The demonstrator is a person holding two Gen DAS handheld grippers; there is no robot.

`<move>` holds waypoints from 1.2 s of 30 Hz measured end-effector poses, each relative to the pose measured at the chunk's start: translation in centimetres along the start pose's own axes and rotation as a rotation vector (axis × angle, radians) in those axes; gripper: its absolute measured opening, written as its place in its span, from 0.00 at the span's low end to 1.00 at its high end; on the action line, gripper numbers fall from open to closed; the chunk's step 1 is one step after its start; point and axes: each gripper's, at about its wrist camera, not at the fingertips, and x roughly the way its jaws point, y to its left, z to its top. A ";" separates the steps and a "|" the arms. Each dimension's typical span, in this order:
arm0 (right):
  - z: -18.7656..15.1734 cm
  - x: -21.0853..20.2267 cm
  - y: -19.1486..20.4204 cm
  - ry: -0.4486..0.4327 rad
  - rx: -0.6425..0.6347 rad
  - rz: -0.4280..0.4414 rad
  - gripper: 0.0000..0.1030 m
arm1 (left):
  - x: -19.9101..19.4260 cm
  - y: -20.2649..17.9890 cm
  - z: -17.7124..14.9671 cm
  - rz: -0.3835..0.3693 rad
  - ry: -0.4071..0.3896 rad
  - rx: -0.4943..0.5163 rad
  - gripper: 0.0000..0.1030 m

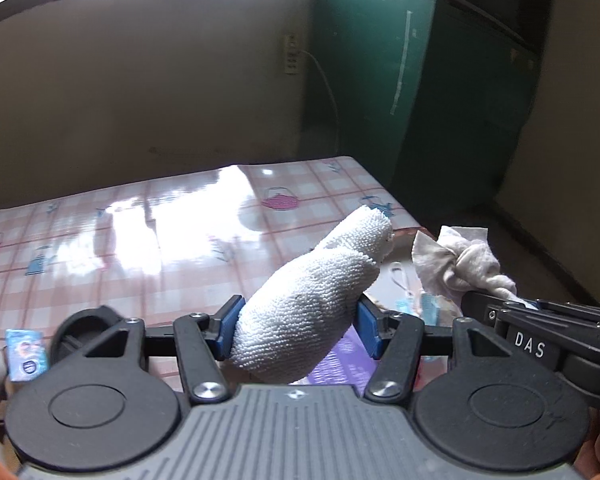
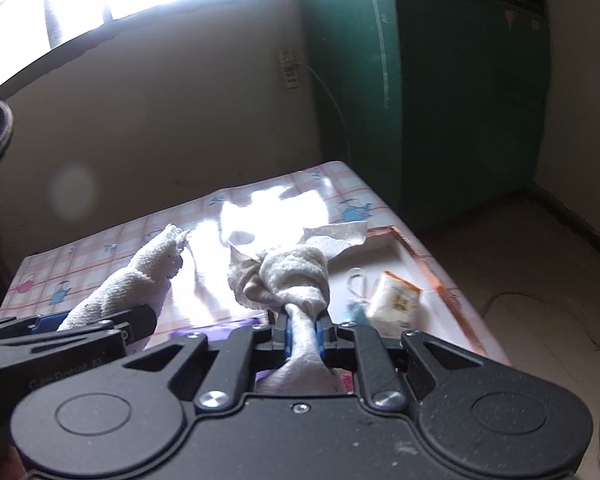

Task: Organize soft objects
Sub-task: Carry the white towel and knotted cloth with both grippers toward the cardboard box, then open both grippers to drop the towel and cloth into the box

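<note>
The left gripper point(image 1: 298, 330) clamps its blue-padded fingers point(image 1: 225, 330) around the thick middle of a white terry cloth point(image 1: 312, 300), a nubbly, looped-pile bundle rolled into a plump, tapering shape whose narrow end points up and away over the table point(image 1: 100, 240). In the right wrist view the same white terry cloth point(image 2: 140, 284) rises from the left gripper's black jaws at the lower left, its tip frayed and slightly open. The right gripper point(image 2: 302, 336) is closed tight on the twisted tail of a knotted rag point(image 2: 296, 276), a thinner, greyish-white waffle-textured cloth tied into a fat knot just above the blue pads point(image 2: 288, 340), with crinkled loose corners fanning out to the left and right. From the left wrist view the knotted rag point(image 1: 460, 260) hangs just beside the terry cloth, to its right, held clear of the tabletop. The table wears a glossy plastic cover printed with a pink check and small pink and blue teapots, shining with window glare. A shallow white tray point(image 2: 404, 256) with a copper-coloured rim lies near the table's right edge, holding a small orange-and-white packet point(image 2: 396, 300). A purple printed sheet point(image 1: 340, 364) lies under the left gripper, and a small blue sachet point(image 1: 25, 354) stands at the far left.
</note>
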 end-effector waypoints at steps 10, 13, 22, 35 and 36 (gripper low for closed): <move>0.5 1.5 -3.9 0.011 0.036 -0.049 0.13 | 2.8 -2.6 0.7 -0.052 0.027 0.032 0.58; 1.1 2.5 -4.4 0.014 0.037 -0.056 0.14 | 3.9 -3.2 1.0 -0.062 0.038 0.026 0.58; 3.5 6.0 -6.2 0.030 0.025 -0.051 0.15 | 7.3 -3.8 2.1 -0.082 0.070 0.013 0.59; 5.1 8.1 -7.5 0.023 0.041 0.008 0.58 | 9.8 -5.4 3.0 -0.135 0.054 0.010 0.85; 5.2 7.9 -7.6 0.017 0.042 0.008 0.58 | 9.7 -5.4 3.0 -0.131 0.052 0.009 0.85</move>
